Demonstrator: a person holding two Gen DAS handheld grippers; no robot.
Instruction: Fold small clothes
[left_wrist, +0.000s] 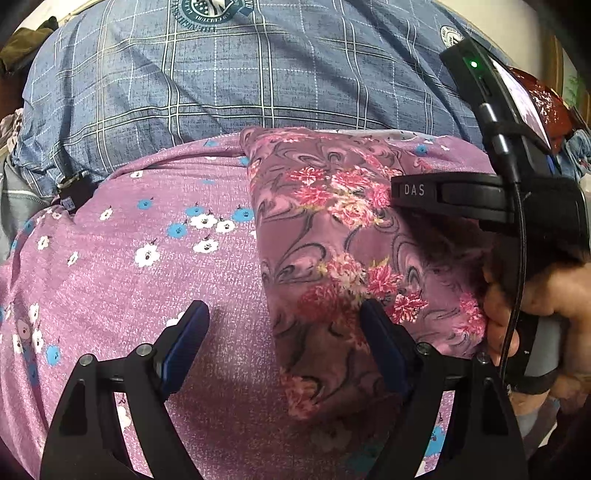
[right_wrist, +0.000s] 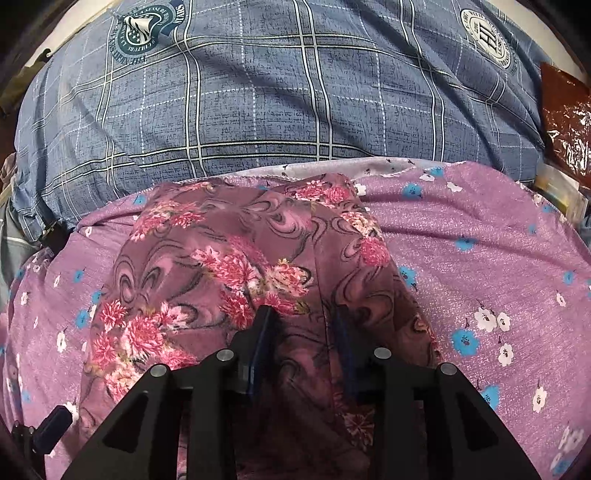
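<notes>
A small mauve garment (left_wrist: 351, 236) with pink flowers and dark swirls lies folded on a lilac cloth (left_wrist: 129, 258) with white and blue flowers. My left gripper (left_wrist: 284, 328) is open, its right finger on the garment's left edge, its left finger over the lilac cloth. In the right wrist view the garment (right_wrist: 207, 266) fills the middle. My right gripper (right_wrist: 301, 332) is partly open with its fingers pressed down on the garment near a vertical fold line. The right gripper's body (left_wrist: 480, 199) and the hand holding it show in the left wrist view, over the garment's right side.
A blue checked sheet (right_wrist: 277, 92) with round crests lies behind the lilac cloth (right_wrist: 498, 258). A dark red shiny packet (right_wrist: 565, 122) sits at the right edge. Other clothes are piled at the far left (left_wrist: 22, 51).
</notes>
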